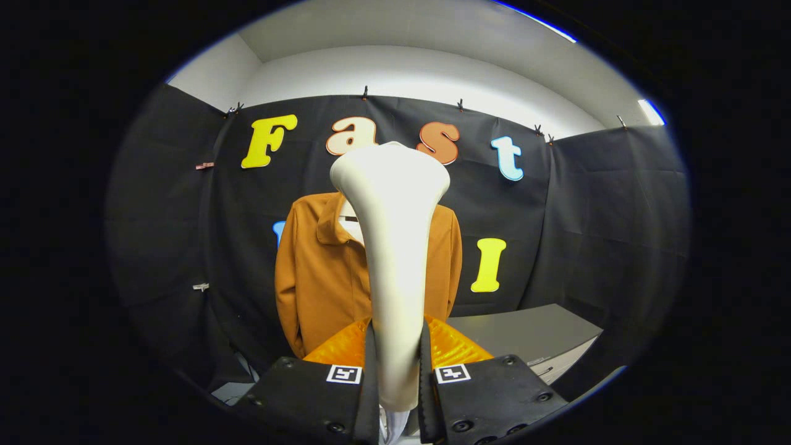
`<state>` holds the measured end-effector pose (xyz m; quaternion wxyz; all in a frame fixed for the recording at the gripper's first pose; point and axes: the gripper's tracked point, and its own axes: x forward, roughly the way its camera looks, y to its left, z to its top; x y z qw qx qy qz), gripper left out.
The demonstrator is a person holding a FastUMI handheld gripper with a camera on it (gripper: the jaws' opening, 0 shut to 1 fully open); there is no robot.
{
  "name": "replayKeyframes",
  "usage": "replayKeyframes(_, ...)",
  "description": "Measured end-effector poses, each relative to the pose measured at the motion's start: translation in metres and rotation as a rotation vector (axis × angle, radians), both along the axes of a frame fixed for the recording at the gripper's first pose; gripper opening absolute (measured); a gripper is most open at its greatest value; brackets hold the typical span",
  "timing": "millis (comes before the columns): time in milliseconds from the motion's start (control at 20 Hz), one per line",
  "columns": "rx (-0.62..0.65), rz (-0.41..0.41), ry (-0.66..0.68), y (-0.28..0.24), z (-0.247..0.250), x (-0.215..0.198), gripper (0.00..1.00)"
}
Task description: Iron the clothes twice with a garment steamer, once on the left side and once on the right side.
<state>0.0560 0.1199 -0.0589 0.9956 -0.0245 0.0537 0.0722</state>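
Two fingers of the gripper [397,361] press on the handle of the garment steamer [394,247] from either side, holding it upright.

One landmark serves for the rest: the brown jacket [321,272], which hangs against the black booth wall [587,216] beyond the fingers. The steamer's pale handle rises from between the fingers and widens into a flared head that stands in front of the jacket's collar and covers the middle of the garment. The jacket's left-hand shoulder, lapel and sleeve show clear of the steamer, with a narrower strip of the other side visible past it. A grey table [525,337] lies below and to the right of the jacket. Whether the steamer head touches the jacket cannot be told.
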Motion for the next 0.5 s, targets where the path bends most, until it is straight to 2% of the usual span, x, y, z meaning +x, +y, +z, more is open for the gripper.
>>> replayKeyframes(500, 0.018, 0.014, -0.032, -0.007, 0.029, -0.027, 0.28)
